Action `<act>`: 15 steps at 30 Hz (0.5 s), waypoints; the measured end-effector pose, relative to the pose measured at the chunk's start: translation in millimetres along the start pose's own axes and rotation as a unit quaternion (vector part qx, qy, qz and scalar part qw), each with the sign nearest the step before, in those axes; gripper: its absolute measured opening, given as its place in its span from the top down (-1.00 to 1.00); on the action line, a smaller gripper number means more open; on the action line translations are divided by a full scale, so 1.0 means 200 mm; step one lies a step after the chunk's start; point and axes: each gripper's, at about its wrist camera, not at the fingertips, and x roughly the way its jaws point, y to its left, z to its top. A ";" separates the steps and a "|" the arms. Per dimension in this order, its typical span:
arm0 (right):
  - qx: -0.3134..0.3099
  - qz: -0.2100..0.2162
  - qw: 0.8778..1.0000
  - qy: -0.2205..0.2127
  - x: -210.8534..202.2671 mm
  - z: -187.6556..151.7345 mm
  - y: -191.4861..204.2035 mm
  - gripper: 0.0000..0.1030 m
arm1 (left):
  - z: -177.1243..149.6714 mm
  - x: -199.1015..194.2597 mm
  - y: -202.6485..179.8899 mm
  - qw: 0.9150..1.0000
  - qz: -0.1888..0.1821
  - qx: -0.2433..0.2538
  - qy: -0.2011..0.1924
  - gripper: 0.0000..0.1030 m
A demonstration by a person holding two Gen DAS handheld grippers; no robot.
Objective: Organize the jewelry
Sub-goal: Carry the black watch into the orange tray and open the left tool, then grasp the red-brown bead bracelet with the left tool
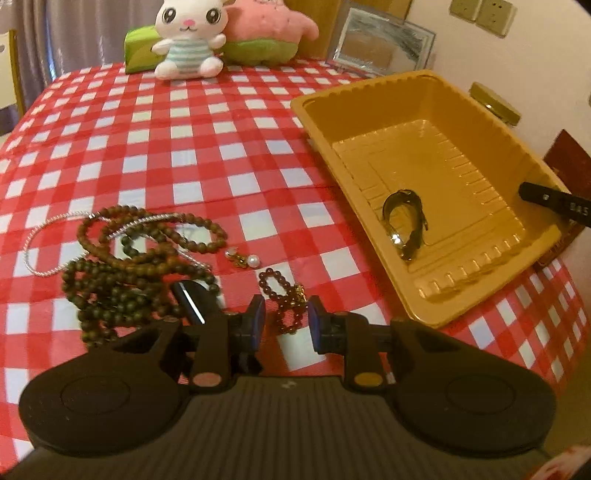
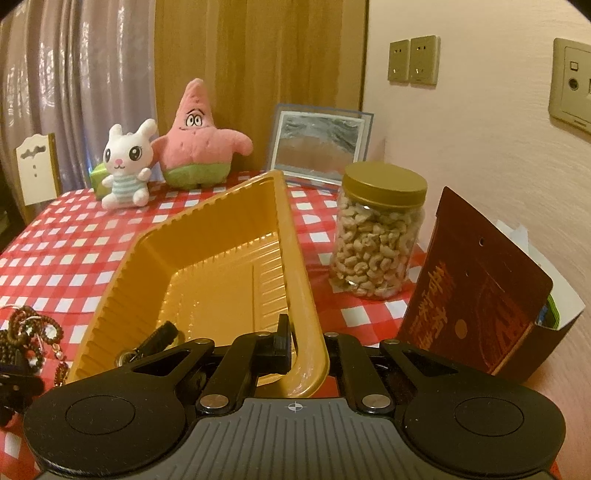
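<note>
Your left gripper (image 1: 286, 317): jaws apart, blue pads (image 1: 258, 314) on either side of a dark red bead bracelet (image 1: 284, 299) that lies on the checked tablecloth (image 1: 166, 147). Whether the pads touch the beads cannot be told; the bracelet carries a small gold charm on its right side.

Your right gripper (image 2: 295, 347): clenched on the near rim of the yellow plastic tray (image 2: 221, 266), one finger inside the wall, the other outside. Its black tip also shows in the left wrist view, at the tray's right edge.

Item, in the tray: one dark watch (image 1: 404, 225), strap curled, lying on the ribbed floor toward the near left corner. Nothing else is seen in it.

Item, just left of the red bracelet: a small black clip-like piece (image 1: 190, 301), partly over the beads; what it is cannot be told.

Item, further left: a long strand of dark brown beads (image 1: 122, 273), coiled in several loops, with a silver chain (image 1: 48, 236) threaded through and trailing off to the left.

Item, between the bead strand and the tray: a pearl earring (image 1: 245, 260) with gold fittings, lying loose on the cloth.

Item, far edge of the table: a white plush rabbit (image 1: 190, 37) in a striped shirt, a pink star plush (image 1: 266, 29) beside it, a green box (image 1: 140, 51) behind the rabbit, and a framed picture (image 1: 382, 46) leaning at the wall.

Item, right of the tray: a jar of cashews (image 2: 378, 236) with a gold lid, and a dark red pouch (image 2: 476, 295) standing near it.
</note>
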 end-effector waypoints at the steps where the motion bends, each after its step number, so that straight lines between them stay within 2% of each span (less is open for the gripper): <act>1: 0.000 0.001 1.000 0.001 0.00 0.00 0.00 0.90 | 0.00 0.02 0.00 1.000 0.004 -0.003 0.002 0.57; 5: -0.002 0.006 1.000 0.001 0.02 0.01 -0.01 0.90 | 0.01 0.06 -0.03 1.000 0.017 -0.010 0.008 0.41; 13: -0.003 0.015 1.000 0.004 0.03 0.01 -0.01 0.90 | 0.01 0.12 -0.10 0.999 0.051 0.003 0.000 0.42; 15: -0.001 0.018 1.000 0.008 0.03 0.01 -0.02 0.90 | 0.01 0.12 -0.10 0.999 0.052 0.007 -0.002 0.64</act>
